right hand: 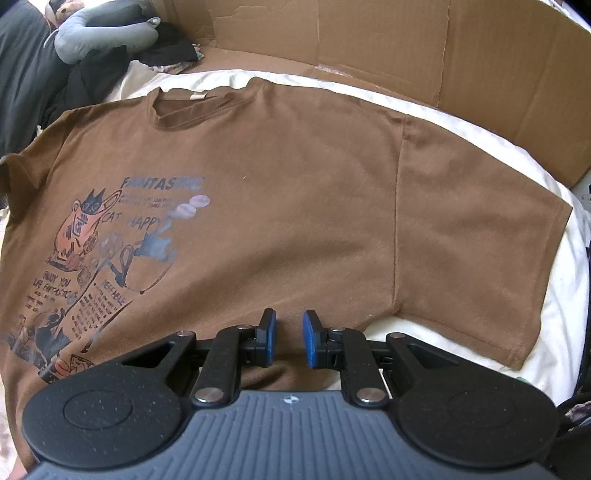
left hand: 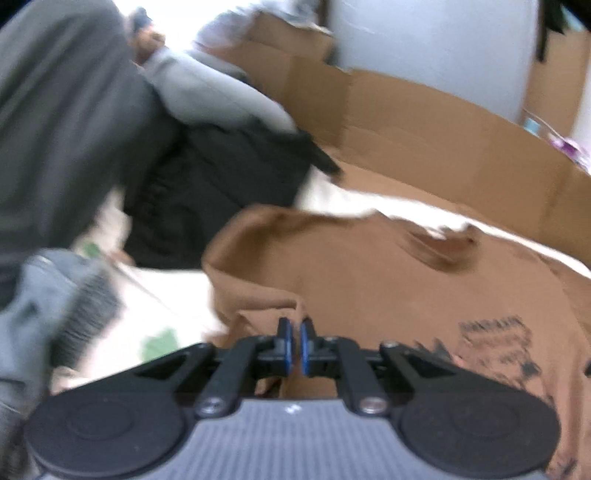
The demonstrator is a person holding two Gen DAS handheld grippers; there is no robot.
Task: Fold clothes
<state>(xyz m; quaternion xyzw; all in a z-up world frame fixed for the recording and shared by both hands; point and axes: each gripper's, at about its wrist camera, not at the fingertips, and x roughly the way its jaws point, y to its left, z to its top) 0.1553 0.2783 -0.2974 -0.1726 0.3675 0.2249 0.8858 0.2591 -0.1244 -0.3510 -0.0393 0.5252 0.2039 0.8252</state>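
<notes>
Right wrist: right gripper (right hand: pixel 290 339) apart above t-shirt (right hand: pixel 280 192); left gripper (left hand: pixel 295 345) pinching its fold.

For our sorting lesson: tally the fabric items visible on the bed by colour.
Brown: 1, the printed T-shirt
Black: 1, the crumpled garment
Dark grey: 1, the garment
Light grey: 1, the stuffed neck pillow
White: 1, the bedsheet
Total: 5

A cardboard wall (right hand: pixel 388 40) blocks the far side, dark clothes (right hand: pixel 85 81) crowd the left; above the shirt (right hand: pixel 295 184) lies open.
</notes>
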